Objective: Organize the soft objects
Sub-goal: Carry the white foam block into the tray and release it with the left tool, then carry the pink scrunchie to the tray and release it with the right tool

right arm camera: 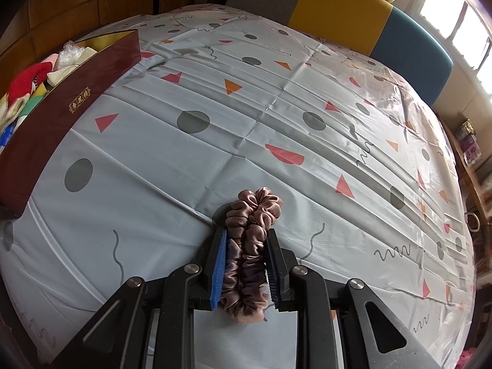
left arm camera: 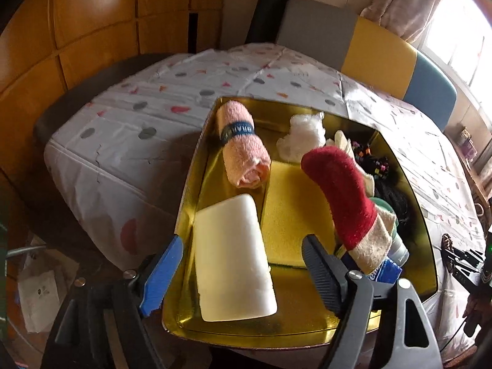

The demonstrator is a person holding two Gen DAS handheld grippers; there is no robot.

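Observation:
In the left wrist view a gold-lined box (left arm camera: pixel 196 166) holds a white foam block (left arm camera: pixel 233 258), a yellow sponge (left arm camera: pixel 292 212), a rolled pink towel (left arm camera: pixel 243 147), white fluff (left arm camera: pixel 304 135) and a red and cream sock (left arm camera: pixel 347 196). My left gripper (left arm camera: pixel 243 264) is open above the box, its fingers either side of the foam block, holding nothing. In the right wrist view my right gripper (right arm camera: pixel 247 233) is shut on a dusty-pink scrunchie (right arm camera: pixel 249 246) just above the tablecloth. The box (right arm camera: pixel 61 98) stands at the far left there, dark red outside.
A patterned grey tablecloth (right arm camera: pixel 276 107) covers the table. A chair with grey, yellow and blue back (right arm camera: pixel 363 21) stands at the far side. Dark hair accessories (left arm camera: pixel 375 166) lie at the box's right. Shelves with small boxes (right arm camera: pixel 467 141) are at right.

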